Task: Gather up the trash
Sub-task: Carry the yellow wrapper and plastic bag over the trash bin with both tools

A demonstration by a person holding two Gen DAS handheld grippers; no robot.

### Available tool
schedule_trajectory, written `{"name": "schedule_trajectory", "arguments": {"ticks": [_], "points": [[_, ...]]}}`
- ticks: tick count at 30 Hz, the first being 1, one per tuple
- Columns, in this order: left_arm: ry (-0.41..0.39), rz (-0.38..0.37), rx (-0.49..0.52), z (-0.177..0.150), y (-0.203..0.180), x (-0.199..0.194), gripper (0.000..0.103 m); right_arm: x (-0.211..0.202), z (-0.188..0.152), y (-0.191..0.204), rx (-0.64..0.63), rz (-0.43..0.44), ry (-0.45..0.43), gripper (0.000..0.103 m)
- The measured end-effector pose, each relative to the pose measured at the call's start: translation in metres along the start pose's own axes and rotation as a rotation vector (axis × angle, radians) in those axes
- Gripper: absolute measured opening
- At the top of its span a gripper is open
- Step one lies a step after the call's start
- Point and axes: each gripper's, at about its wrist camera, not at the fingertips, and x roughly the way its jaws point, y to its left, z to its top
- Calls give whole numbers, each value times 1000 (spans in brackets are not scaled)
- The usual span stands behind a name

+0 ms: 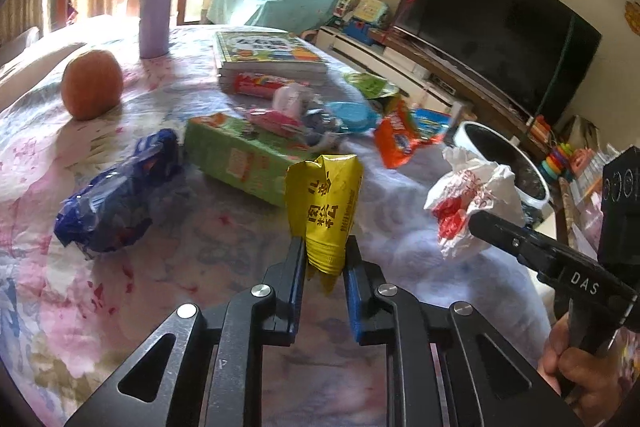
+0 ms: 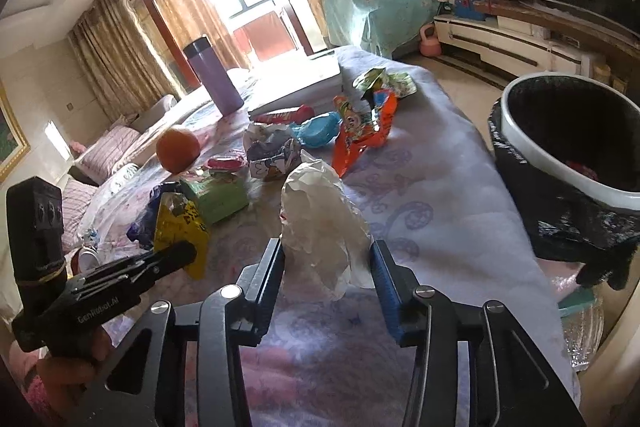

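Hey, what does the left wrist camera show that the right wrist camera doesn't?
Only the left wrist view shows the blue wrapper fully and the television. Only the right wrist view shows inside the trash bin and the pink kettlebell. Both show the left tool shut on the yellow packet, the crumpled white bag between the right tool's fingers, and the orange.
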Motion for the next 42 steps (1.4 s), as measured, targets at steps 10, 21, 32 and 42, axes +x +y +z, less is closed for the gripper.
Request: {"name": "schedule_trajectory", "arguments": {"ticks": [10,21,32,42], "points": [[11,-64,65,3,-34,-3,17,-29,2,-16,33,-17,-45,45],[31,-120,122,10,-75,15,17,-59,-2,-47,95,-61,-102,45],[47,-166,196,25,-115,38,17,-88,4,-78,133,-106,-164,45],[33,-191,257,41,-153,52,17,-102,15,-105,171,-137,-210,45]]}}
